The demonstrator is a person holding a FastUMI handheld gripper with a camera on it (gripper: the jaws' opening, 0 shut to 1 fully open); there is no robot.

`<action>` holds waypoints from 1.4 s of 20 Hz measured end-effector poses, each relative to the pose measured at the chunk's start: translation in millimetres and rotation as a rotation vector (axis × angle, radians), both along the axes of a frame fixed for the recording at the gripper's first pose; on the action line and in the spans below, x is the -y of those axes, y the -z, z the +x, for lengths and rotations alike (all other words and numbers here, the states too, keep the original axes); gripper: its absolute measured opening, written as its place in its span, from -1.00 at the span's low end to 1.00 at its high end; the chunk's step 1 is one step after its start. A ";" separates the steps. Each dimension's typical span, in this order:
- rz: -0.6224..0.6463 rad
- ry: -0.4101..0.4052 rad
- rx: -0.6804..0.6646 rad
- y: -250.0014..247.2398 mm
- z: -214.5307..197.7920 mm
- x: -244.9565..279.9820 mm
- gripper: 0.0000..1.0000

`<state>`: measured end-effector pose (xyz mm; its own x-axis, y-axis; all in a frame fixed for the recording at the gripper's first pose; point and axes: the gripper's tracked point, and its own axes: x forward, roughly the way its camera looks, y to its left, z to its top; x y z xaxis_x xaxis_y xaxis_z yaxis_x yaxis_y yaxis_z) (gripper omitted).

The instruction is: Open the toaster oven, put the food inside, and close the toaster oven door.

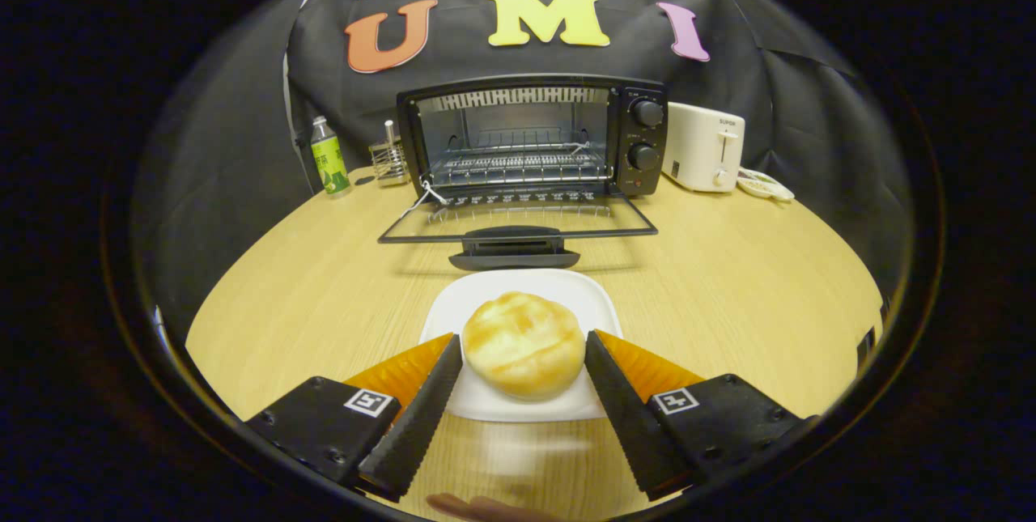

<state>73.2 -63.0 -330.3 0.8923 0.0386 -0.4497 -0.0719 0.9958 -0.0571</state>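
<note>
Our gripper (524, 344) hovers with its fingers spread wide either side of the bun (524, 344), neither one pressing on it; the bun sits on a white plate (518, 287) on the wooden table (728, 279). Left of the toaster oven (530, 137) we see a green bottle (329, 156) and a wire holder (389, 158). Just ahead of the plate, the oven's glass door (518, 227) lies folded down flat, the rack (518, 166) inside bare. Right of the oven stand a white toaster (702, 146) and a small dish (765, 184).
</note>
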 end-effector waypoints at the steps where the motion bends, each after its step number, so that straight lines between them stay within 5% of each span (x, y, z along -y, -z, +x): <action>1: 0.013 0.000 0.002 -0.2 1.8 -0.1 1.00; 11: 0.077 0.002 0.047 -14.6 4.3 2.4 0.78; 19: 0.203 -0.003 0.191 -98.0 4.9 -4.6 0.75; 28: 0.478 0.016 0.323 -148.1 85.4 -21.5 0.74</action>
